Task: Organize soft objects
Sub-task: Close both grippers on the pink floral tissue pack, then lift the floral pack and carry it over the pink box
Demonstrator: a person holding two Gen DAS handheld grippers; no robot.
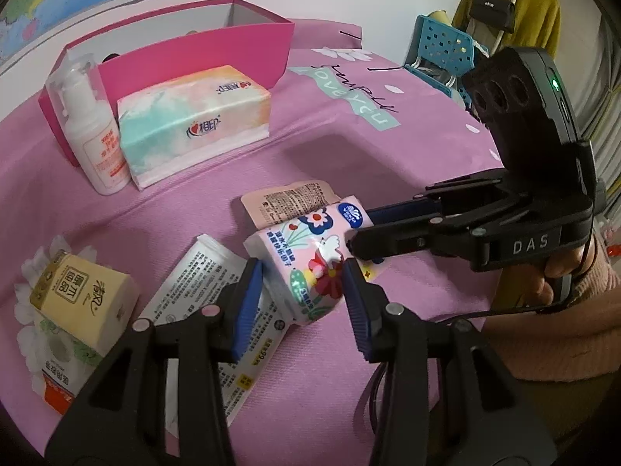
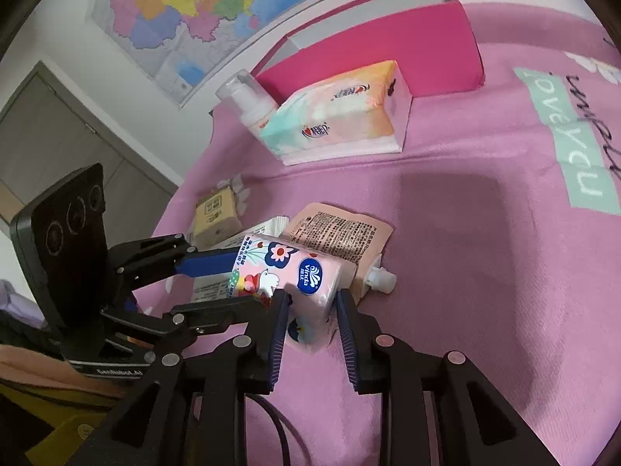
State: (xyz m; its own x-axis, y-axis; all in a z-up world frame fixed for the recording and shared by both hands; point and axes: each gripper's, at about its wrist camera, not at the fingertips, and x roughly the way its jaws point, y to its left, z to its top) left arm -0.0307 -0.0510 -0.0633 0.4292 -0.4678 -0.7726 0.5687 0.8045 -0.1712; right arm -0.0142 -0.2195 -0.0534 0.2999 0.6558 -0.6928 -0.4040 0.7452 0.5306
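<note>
Two tools clamp one floral tissue pack [image 1: 310, 260]: the left tool [image 1: 300, 287] pinches its near end, the right tool [image 2: 310, 306] its logo end, pads pressing in. It sits tilted over a beige pouch [image 2: 341, 237] on the pink table [image 2: 465, 272].

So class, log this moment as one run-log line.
left gripper: jaws around floral tissue pack | right gripper: jaws around same pack | pink box: behind

Both claws [image 1: 302, 283] [image 2: 312, 303] half-spread, converging.
</note>
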